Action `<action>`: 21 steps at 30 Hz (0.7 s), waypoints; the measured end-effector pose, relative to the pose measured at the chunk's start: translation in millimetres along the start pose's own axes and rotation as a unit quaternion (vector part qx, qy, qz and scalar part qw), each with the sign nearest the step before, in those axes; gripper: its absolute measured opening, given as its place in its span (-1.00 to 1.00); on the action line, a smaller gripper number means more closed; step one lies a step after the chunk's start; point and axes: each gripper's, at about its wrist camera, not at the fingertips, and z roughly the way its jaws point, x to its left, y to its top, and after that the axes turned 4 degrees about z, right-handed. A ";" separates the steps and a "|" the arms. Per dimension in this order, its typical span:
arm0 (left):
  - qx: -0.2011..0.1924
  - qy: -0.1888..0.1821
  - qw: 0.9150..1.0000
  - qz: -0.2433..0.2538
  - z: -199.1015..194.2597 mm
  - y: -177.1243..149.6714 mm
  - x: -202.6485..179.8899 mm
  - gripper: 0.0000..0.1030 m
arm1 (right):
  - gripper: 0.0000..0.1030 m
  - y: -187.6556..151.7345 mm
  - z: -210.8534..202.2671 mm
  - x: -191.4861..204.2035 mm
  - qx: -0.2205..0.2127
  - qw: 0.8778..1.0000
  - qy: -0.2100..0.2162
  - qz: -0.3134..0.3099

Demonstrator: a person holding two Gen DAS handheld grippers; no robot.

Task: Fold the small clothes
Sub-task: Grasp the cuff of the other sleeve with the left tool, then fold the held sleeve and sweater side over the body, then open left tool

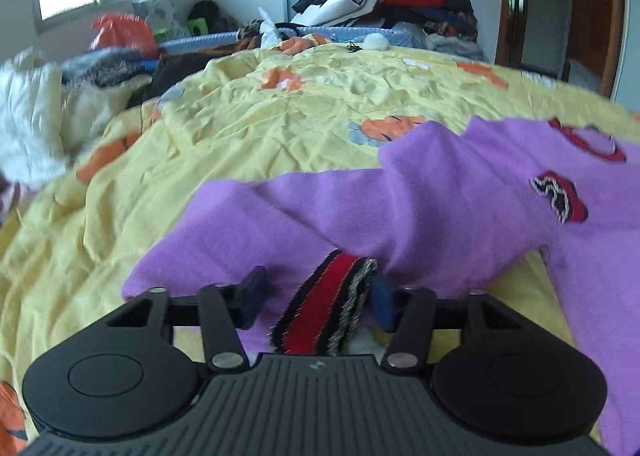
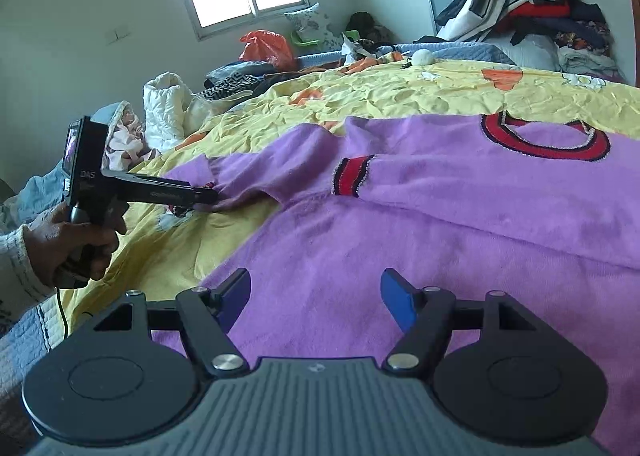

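Left gripper [image 1: 316,298] sits over a sleeve end of the purple sweater [image 1: 460,192], jaws part-closed with the red-and-black striped cuff [image 1: 320,308] between the blue pads; whether they pinch it yet I cannot tell. From the right wrist view this tool reaches the sleeve at far left, a hand [image 2: 68,240] on its grip. Right gripper [image 2: 316,296] hovers just above the sweater's body, jaws wide, holding nothing. Ahead of it the other cuff [image 2: 352,176] lies folded across the chest, the red collar [image 2: 544,138] beyond. Sweater lies spread on the yellow bedspread [image 2: 400,92]. Knit looks soft, light and limp, likely to sag and drag; ribbed cuffs and hem edge judged the firmest holds.
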 end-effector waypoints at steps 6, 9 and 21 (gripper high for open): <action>0.003 -0.034 0.997 -0.071 -3.4 -0.2 35.5 -0.81 | 0.39 -5.6 -11.4 -4.2 -0.018 0.999 -0.029 -0.009; 0.002 -0.043 0.993 -0.106 -9.8 0.4 48.8 -0.84 | 0.39 -8.3 -16.0 -6.0 -0.022 0.998 -0.052 -0.021; -0.002 -0.101 0.986 -0.135 -67.4 86.4 -9.8 -0.85 | 0.53 -17.8 -27.1 -27.9 0.022 0.993 -0.114 -0.014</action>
